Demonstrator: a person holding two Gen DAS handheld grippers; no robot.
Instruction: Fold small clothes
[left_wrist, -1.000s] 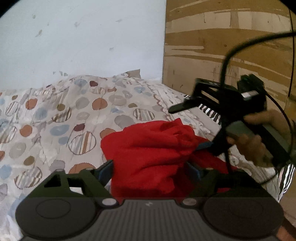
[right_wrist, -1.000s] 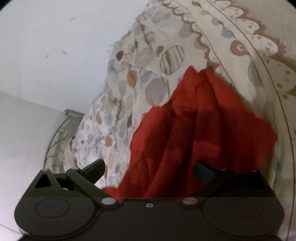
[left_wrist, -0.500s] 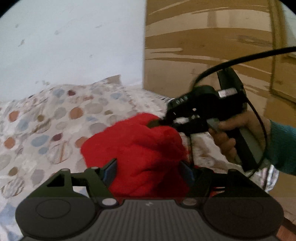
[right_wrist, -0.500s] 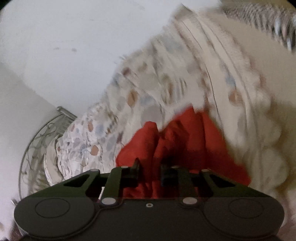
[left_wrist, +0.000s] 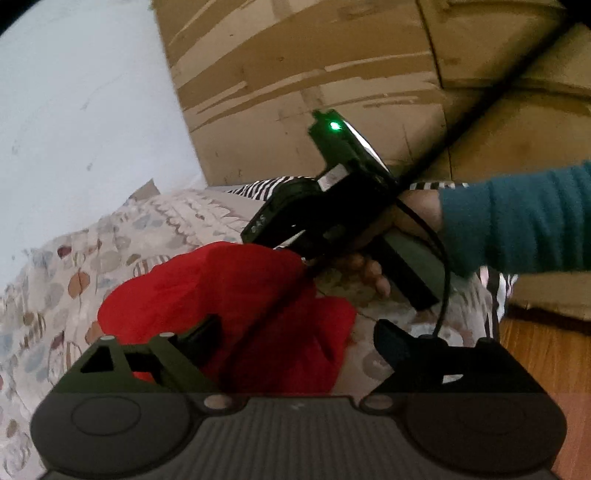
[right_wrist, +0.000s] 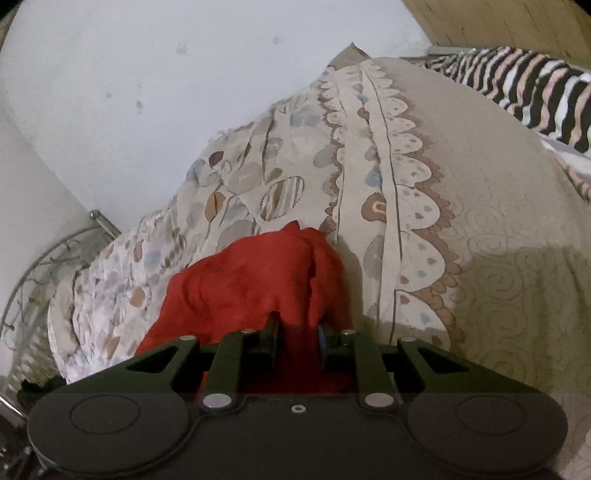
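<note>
Red garment (left_wrist: 236, 295): small, crumpled, bunched on bed (right_wrist: 498, 258) over patterned bedspread (left_wrist: 55, 288). Left tongs (left_wrist: 299, 332): jaws opening, spread wide, red cloth lying between them, pads not pressing it. Right tongs (right_wrist: 297, 332): clenched on a fold of red garment, cloth pinched between near-closed fingers; seen also from left wrist view, gripped by hand (left_wrist: 373, 273) in teal sleeve (left_wrist: 517, 218). Striped fabric (right_wrist: 517, 85): far right on bed. Wooden panel (left_wrist: 314, 74): behind bed, far right. White wall: far left.
</note>
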